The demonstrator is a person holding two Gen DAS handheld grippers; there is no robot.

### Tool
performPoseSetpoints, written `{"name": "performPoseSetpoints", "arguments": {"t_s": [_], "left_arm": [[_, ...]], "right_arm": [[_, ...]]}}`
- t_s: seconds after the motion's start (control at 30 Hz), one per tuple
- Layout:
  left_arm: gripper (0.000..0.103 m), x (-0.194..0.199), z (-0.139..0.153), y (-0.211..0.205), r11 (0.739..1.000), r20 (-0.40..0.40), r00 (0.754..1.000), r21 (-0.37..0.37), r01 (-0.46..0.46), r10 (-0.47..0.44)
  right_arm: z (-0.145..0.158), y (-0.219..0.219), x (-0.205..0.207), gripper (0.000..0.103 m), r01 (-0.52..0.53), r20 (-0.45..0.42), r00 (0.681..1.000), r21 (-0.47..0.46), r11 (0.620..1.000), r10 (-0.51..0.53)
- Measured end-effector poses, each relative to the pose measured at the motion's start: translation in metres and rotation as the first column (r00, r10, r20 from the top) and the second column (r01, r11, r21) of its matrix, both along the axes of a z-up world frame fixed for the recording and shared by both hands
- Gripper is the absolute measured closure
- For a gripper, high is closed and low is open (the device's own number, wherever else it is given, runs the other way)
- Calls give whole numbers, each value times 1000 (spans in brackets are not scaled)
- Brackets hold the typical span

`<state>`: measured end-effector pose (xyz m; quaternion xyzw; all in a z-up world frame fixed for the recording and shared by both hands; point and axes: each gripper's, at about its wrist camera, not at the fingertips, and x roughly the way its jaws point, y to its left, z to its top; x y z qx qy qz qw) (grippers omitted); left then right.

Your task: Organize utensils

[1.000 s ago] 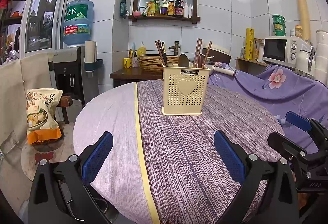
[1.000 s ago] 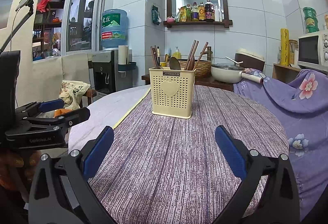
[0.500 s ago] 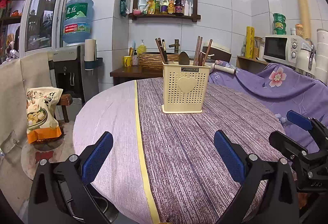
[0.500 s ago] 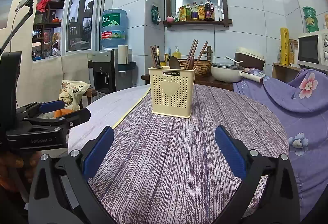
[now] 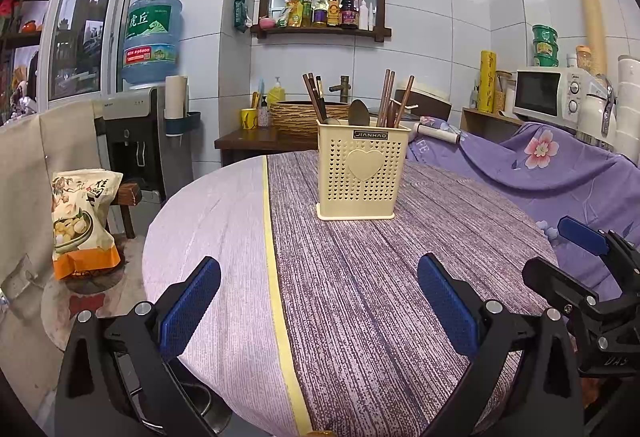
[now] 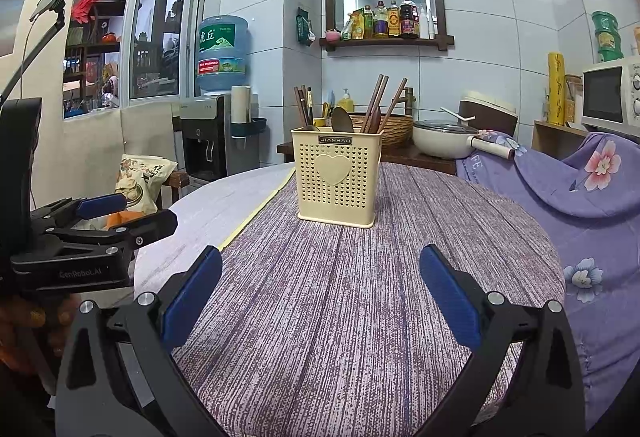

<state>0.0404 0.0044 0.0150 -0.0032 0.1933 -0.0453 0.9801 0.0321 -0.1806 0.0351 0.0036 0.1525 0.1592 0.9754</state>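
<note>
A cream perforated utensil holder (image 5: 362, 173) (image 6: 336, 179) with a heart on its front stands upright on the round table. Dark chopsticks (image 5: 314, 97) (image 6: 304, 103), brown chopsticks (image 5: 388, 97) (image 6: 378, 101) and a dark spoon (image 5: 359, 113) (image 6: 342, 119) stick out of its top. My left gripper (image 5: 318, 305) hangs open over the near table edge, nothing between its blue pads. My right gripper (image 6: 320, 293) is likewise open and empty, well short of the holder. Each gripper shows at the other view's side: the right gripper (image 5: 568, 257) and the left gripper (image 6: 120, 213).
The round table (image 5: 380, 277) wears a purple striped cloth with a yellow band (image 5: 276, 297). A snack bag (image 5: 82, 221) sits on a stool at left, beside a water dispenser (image 5: 148, 125). A purple floral sheet (image 5: 540, 173) covers furniture at right. A pot (image 6: 444, 139) rests behind.
Both grippers have stayed open and almost still; the view has drifted only slightly. The holder and its utensils have not moved.
</note>
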Motion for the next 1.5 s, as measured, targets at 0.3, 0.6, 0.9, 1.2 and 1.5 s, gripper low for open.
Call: {"name": "performPoseSetpoints", "arguments": {"t_s": [0.3,0.6,0.9,1.2,1.5], "left_arm": [[6,0,-1,-2,1000,-5,1000,1,3,-3],[6,1,-1,-2,1000,-8,1000,1,3,-3],[6,1,-1,-2,1000,-8,1000,2,2,-2],[6,1,-2,-2,1000,-10,1000,3,4,-4],[6,1,-3,-3,1000,-11,1000,4,6,-6]], "right_arm": [[-1,0,-1,6,-2,-5,1000,-2,1000,2],[-2,0,0,6,-5,-9,1000,-5,1000,5],[-4,0,2,6,-5,-12,1000,-6,1000,5],[-4,-1,2,6,-6,-14,1000,-6,1000,6],[-6,-2,3,6,-7,-17,1000,-5,1000,7]]}}
